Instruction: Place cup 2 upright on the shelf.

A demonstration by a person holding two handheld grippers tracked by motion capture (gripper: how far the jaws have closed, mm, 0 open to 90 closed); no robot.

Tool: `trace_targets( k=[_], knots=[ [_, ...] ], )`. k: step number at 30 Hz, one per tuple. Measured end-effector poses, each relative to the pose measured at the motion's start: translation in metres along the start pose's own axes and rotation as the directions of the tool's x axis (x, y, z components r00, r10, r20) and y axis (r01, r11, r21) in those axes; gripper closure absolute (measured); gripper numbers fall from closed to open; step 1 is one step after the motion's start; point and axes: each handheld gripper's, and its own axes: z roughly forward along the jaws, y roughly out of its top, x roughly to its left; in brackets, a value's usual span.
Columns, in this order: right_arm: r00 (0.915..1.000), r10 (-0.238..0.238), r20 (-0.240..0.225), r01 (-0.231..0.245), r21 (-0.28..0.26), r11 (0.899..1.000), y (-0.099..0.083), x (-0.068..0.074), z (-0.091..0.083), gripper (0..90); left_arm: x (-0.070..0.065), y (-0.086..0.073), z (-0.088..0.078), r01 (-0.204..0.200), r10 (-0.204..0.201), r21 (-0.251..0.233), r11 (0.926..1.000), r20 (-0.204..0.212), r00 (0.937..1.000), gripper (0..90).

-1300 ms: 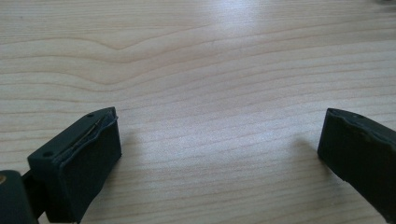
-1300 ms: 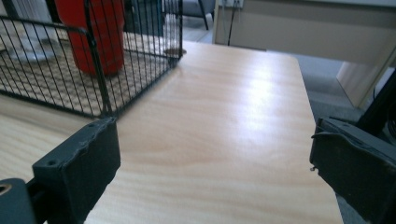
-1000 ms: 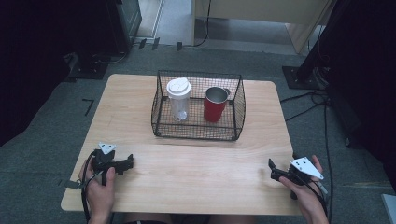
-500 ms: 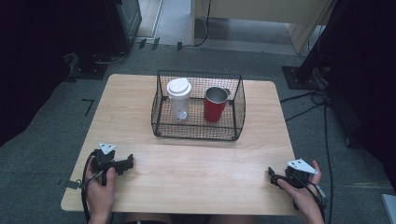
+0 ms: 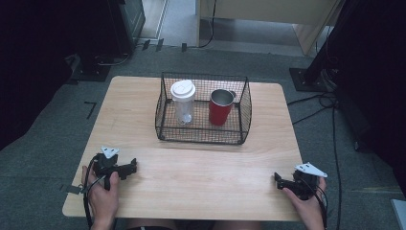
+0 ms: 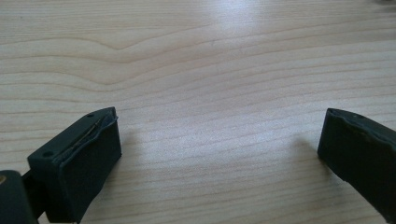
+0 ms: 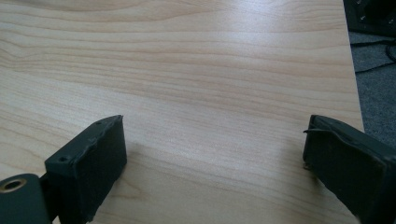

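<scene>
My left gripper (image 5: 133,167) rests low over the wooden table (image 5: 201,167) near its front left corner, held by a hand. In the left gripper view its jaws (image 6: 219,140) stand wide apart over bare wood: open. My right gripper (image 5: 276,178) sits near the front right corner, pointing left. Its jaws (image 7: 215,144) have just been opening, and nothing lies between them. A black wire basket (image 5: 239,129) stands at the table's far middle. It holds a clear bottle with a white lid (image 5: 183,100) on the left and a red cup (image 5: 220,108) on the right, both upright.
The table's right edge (image 7: 352,70) lies close to my right gripper, with grey carpet beyond it. Cables (image 5: 311,103) run over the floor at the right. Bare wood stretches between the two grippers and the basket.
Both hands stay where they were at the front corners. The right gripper wobbles slightly in the hand. The basket, bottle and cup have not moved.
</scene>
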Motion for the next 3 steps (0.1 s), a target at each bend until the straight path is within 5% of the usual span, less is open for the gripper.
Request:
trace_targets(
  k=[3],
  knots=[
    [1.0000, 0.000, 0.001, 0.000, 0.000, 1.000, -0.0001, -0.0001, 0.0000, 5.8, 0.0000, 0.0000, 0.0000, 0.000, 0.000, 0.000, 1.0000, 0.000, 1.0000, 0.0]
  ],
)
